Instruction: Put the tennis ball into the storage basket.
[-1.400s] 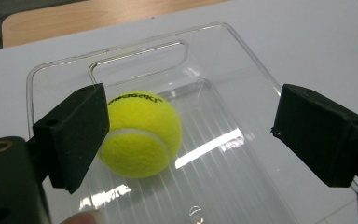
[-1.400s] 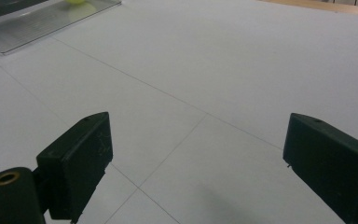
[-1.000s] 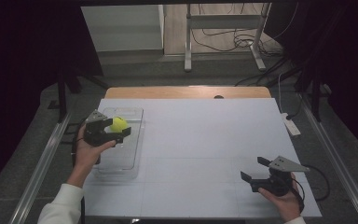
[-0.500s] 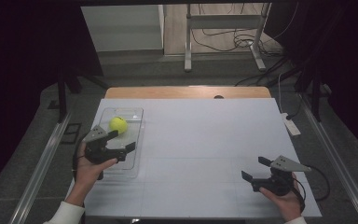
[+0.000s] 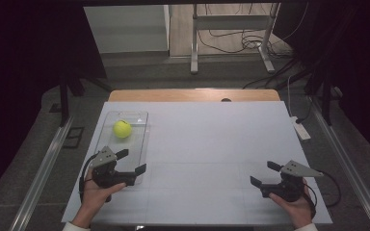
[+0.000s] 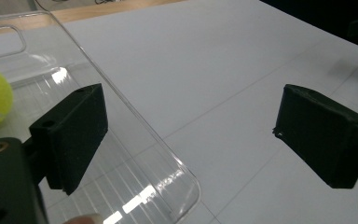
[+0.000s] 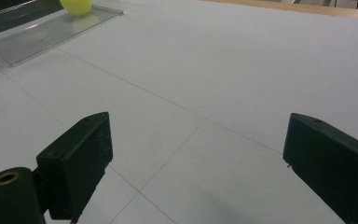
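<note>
We note the tennis ball (image 5: 122,129) in the clear tray (image 5: 139,144), straight beyond our left gripper (image 5: 131,162); its jaws gape wide, empty. Right gripper (image 5: 264,173), also wide and empty, sits well apart.

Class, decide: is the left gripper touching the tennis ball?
Apart. The high view shows the left gripper near the tray's front end, the tennis ball well beyond it.
</note>
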`<state>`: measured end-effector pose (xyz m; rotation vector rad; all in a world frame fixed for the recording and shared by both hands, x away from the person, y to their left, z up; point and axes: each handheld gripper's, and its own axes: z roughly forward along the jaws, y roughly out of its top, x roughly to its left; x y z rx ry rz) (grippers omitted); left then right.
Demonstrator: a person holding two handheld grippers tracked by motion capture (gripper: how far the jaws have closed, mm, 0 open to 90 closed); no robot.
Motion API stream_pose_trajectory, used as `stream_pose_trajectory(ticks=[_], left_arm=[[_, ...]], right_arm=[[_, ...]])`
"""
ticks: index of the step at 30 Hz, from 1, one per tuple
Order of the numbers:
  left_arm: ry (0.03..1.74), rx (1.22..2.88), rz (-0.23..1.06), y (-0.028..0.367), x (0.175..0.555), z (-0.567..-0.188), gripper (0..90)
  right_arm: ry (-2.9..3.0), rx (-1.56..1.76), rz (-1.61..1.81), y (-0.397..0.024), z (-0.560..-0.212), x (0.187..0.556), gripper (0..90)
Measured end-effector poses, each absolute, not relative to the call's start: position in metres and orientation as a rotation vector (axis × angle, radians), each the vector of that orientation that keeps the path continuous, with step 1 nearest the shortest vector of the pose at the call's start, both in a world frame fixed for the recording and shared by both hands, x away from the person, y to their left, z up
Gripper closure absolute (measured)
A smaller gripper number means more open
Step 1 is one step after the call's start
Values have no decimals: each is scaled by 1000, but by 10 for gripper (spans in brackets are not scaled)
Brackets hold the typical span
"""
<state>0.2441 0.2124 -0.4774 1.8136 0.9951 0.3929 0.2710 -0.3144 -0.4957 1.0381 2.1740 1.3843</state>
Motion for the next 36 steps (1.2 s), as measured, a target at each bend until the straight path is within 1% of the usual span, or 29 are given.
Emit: stream_pose_trajectory(ticks=[9, 36], left_arm=[[973, 1854, 404, 209, 232, -490, 102], [982, 1876, 407, 207, 238, -495, 106]], right_arm=[[2170, 1039, 1391, -316, -496, 271, 83], [2180, 1023, 1386, -314, -496, 271, 84]])
